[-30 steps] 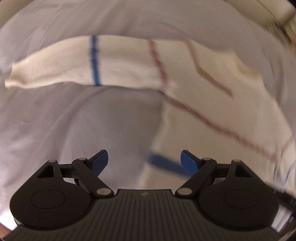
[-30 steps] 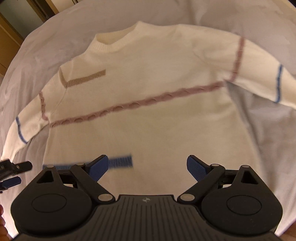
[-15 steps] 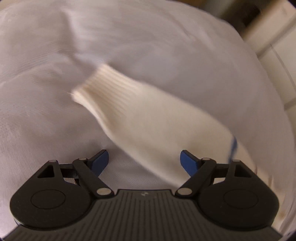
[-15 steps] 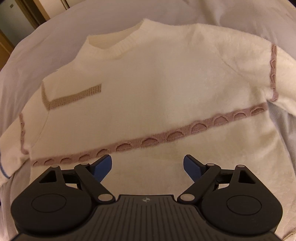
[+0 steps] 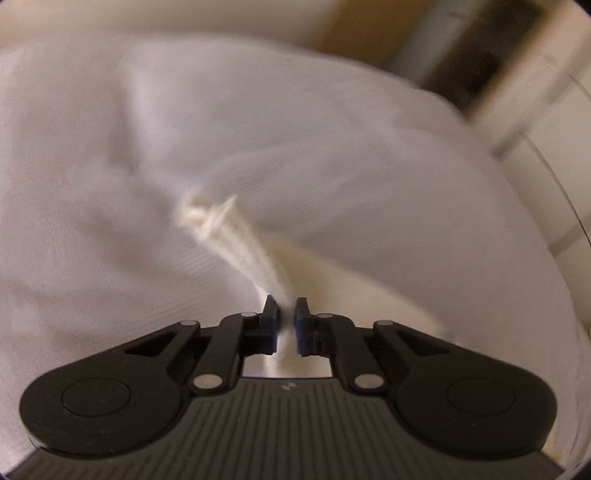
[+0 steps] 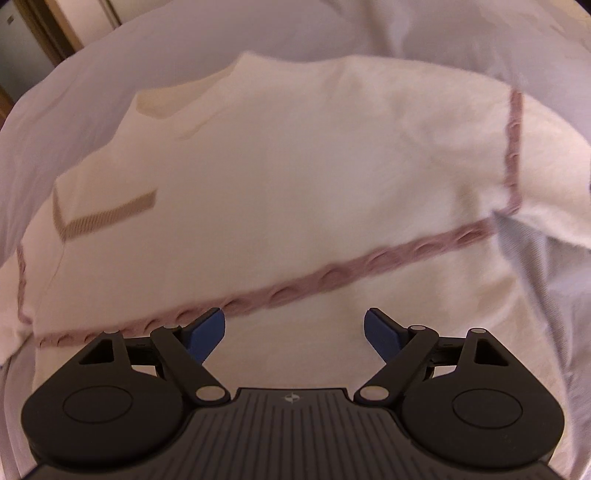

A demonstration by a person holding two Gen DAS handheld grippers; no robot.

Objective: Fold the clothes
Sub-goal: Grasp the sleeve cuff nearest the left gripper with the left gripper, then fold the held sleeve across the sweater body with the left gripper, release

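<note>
A cream knit sweater lies flat, front up, on a white bed sheet, with a pink cable stripe across the chest and a tan stripe near one shoulder. My right gripper hovers low over the sweater's lower body, pointing steeply down. It is open wide, and only flat fabric lies below the gap. In the left wrist view my left gripper is shut on the sweater's sleeve. The bunched ribbed cuff sticks out beyond the pads, above the sheet.
The sheet covers a bed that fills both views. Beyond its far edge stand a wooden door frame and pale furniture. The sweater's right sleeve runs off toward the right edge.
The left gripper swung along the sleeve to its cuff and closed on it, bunching the cuff. The right gripper sank closer to the sweater's body and stayed open.
</note>
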